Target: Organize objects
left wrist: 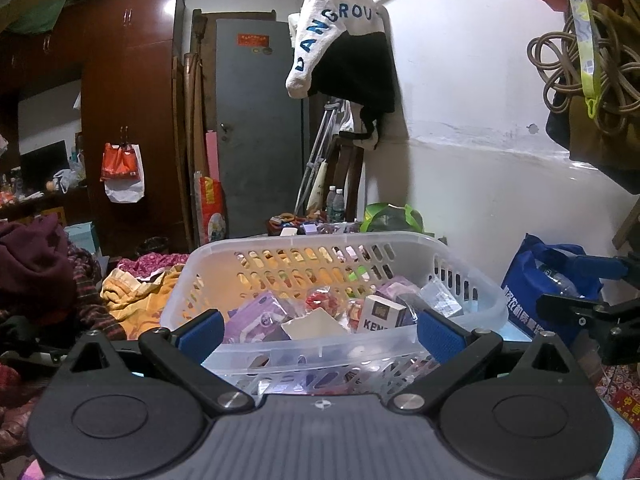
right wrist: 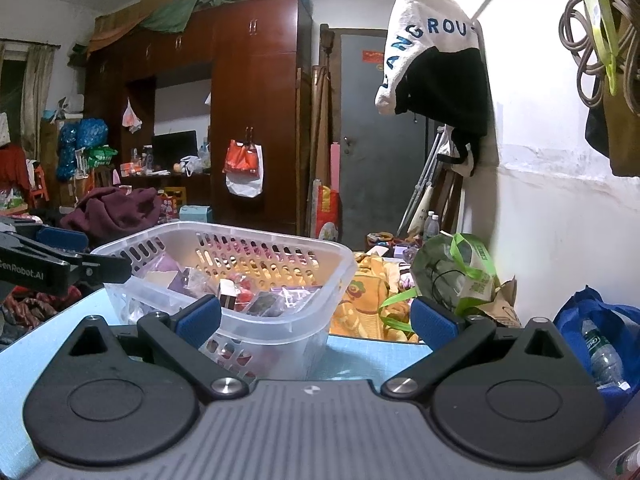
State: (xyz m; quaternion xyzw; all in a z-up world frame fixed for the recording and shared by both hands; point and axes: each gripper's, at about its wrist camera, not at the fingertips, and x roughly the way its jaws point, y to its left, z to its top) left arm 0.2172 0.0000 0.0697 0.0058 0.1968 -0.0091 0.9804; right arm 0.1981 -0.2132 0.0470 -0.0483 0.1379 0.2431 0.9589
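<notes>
A clear perforated plastic basket (left wrist: 472,304) stands on a light blue mat (right wrist: 352,356). It holds several small packets and boxes, among them a white box marked KEN (left wrist: 380,314) and purple packets (left wrist: 256,316). My left gripper (left wrist: 320,334) is open and empty, its blue pads either side of the basket's near rim. My right gripper (right wrist: 316,320) is open and empty, just right of the basket (right wrist: 280,332). The right gripper shows at the right edge of the left wrist view (left wrist: 592,288). The left gripper shows at the left edge of the right wrist view (right wrist: 64,256).
A blue bag with a water bottle (right wrist: 600,344) sits at the right. A green bag (right wrist: 460,276) and yellow cloth (right wrist: 360,300) lie behind the mat. A jacket (left wrist: 344,52) hangs by the wall. A dark red wardrobe (right wrist: 256,120) and piled clothes (right wrist: 116,208) fill the left.
</notes>
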